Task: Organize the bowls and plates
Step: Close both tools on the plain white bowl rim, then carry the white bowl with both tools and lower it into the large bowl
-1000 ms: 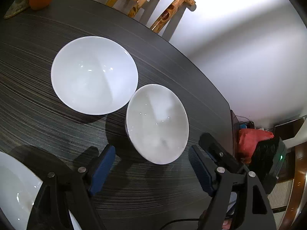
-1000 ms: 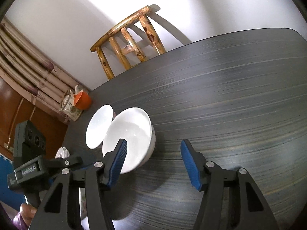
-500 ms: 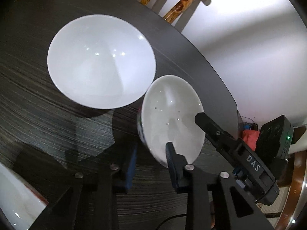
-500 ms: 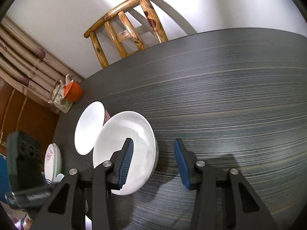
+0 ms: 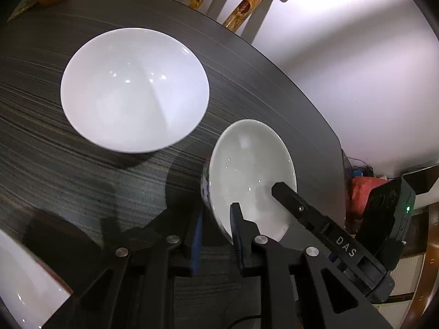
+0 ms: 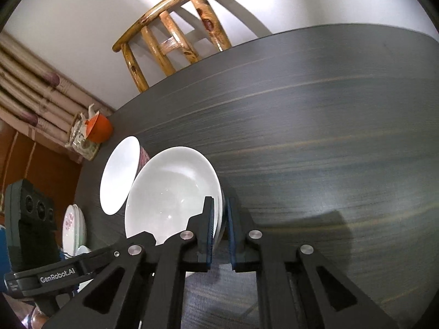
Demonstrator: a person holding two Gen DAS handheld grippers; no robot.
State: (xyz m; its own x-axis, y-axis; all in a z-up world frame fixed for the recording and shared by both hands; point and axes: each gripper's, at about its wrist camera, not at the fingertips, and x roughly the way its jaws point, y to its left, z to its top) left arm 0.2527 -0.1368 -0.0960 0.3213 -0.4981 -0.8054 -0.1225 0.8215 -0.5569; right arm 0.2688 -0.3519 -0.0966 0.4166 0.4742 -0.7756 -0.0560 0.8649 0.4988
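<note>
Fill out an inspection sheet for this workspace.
Surface: dark streaked table.
Job's things: blue-patterned bowl; larger white bowl beside it, not touching; floral plates stacked near the table edge.
Clutter: orange cup.
Grippers: left gripper and right gripper both clamp the blue-patterned bowl's rim.
Cables: thin black cable below the left gripper.
Surroundings: wooden chair, curtain, white wall.

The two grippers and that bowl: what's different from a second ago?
Both grippers went from open to closed on the rim of the nearer bowl: the left gripper on one side, the right gripper on the opposite. The bigger bowl and the orange cup stayed put.
</note>
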